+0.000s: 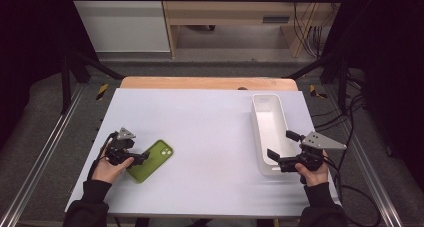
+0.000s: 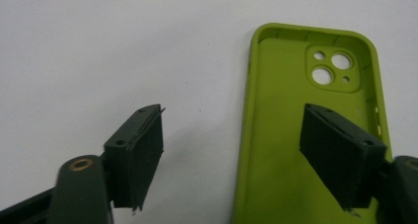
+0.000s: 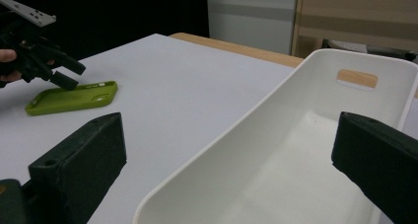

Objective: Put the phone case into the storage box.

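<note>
Left claw (image 2: 231, 157) sits low over the green phone case (image 2: 305, 145), jaws part open around its long edge, one inside the case and one on the bare table (image 2: 98, 46), pads not yet pressing, so nothing is held. Case lies flat, open side up, right under that claw, well apart from the white bin (image 1: 270, 132). Right claw (image 1: 282, 149) waits wide open and empty at the bin's near end; gripping, lifting and probably binning all remain.

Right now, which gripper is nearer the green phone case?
Left. The left gripper straddles one long edge of the green phone case, jaws open; the right gripper is across the table at the white bin.
</note>
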Demonstrator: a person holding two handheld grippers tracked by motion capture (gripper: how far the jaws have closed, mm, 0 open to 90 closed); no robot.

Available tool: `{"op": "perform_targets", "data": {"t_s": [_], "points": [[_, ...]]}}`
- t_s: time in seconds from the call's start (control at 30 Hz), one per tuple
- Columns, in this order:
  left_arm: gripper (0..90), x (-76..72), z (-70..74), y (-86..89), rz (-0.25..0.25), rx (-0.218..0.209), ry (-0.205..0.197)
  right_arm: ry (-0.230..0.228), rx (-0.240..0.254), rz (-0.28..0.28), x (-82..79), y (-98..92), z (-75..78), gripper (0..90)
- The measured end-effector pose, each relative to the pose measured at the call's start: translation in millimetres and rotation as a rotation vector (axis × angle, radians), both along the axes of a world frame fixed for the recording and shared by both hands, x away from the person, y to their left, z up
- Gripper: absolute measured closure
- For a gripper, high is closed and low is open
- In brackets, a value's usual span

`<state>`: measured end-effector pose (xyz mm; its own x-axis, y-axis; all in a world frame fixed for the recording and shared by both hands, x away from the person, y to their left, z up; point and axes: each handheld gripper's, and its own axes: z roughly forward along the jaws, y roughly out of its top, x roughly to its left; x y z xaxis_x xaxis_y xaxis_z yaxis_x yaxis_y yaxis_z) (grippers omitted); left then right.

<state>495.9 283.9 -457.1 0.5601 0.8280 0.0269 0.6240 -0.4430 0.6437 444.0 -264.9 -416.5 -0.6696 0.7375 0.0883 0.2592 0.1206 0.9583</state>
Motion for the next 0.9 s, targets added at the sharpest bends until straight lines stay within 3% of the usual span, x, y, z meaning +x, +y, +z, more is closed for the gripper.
{"op": "perform_targets", "data": {"t_s": [0.47, 0.9], "points": [[51.2, -0.8, -1.6, -0.8, -0.018, 0.025, 0.035, 0.002, 0.001, 0.0, -0.2, -0.2, 0.2, 0.4], [67.2, -0.7, -2.3, -0.8, -0.032, 0.021, 0.056, 0.002, 0.001, 0.0, -0.3, -0.3, 0.3, 0.4]]}}
